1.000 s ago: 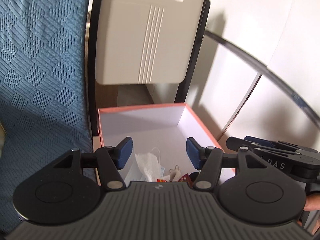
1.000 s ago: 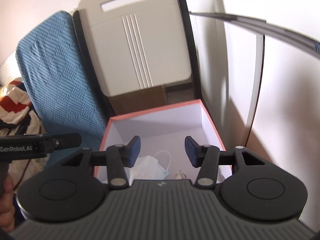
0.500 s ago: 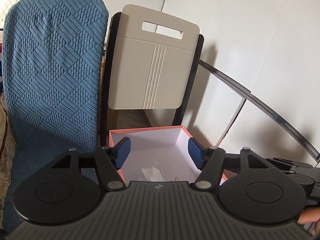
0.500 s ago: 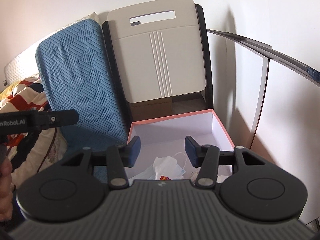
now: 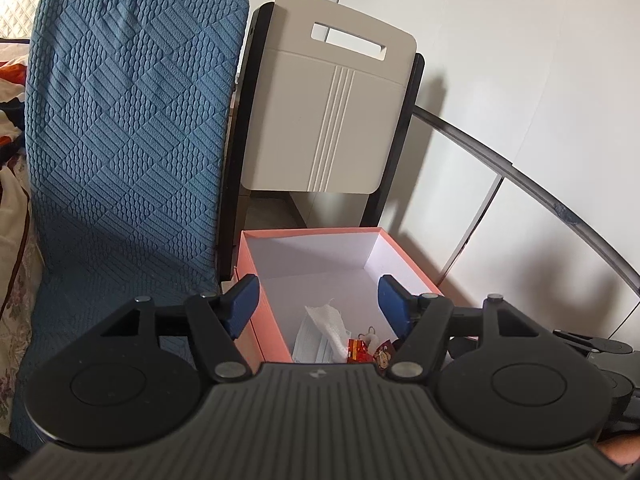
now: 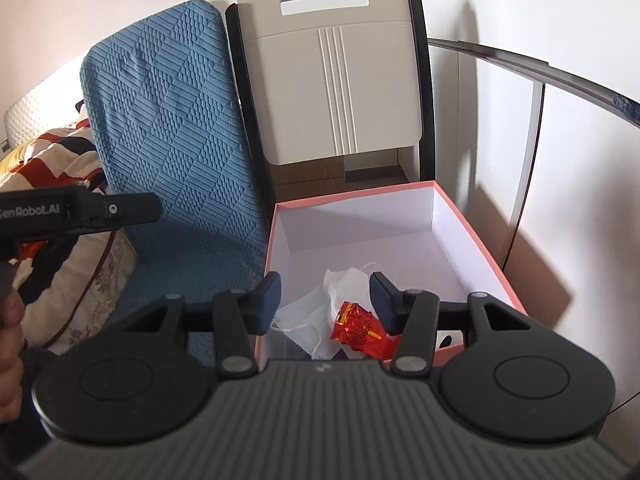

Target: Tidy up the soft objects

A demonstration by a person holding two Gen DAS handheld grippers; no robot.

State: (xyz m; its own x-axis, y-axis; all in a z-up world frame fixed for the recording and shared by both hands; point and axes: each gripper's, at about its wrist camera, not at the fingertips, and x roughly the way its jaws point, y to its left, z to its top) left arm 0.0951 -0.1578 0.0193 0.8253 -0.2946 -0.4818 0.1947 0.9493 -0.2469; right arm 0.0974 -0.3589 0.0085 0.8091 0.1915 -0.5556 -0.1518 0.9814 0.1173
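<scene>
Box (image 6: 476, 240), pink rim, holds face mask (image 6: 304, 320), tissue (image 6: 346, 284), red wrapper (image 6: 354, 326) near its front edge; left claw (image 5: 316, 300) and right claw (image 6: 325, 300) both spread, empty.

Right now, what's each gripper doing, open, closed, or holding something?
Left gripper: open, nothing between its fingers.
Right gripper: open, holding nothing, above the pink box.

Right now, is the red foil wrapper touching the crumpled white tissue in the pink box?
Touching. Right wrist view: red foil wrapper lies against the white tissue.
</scene>
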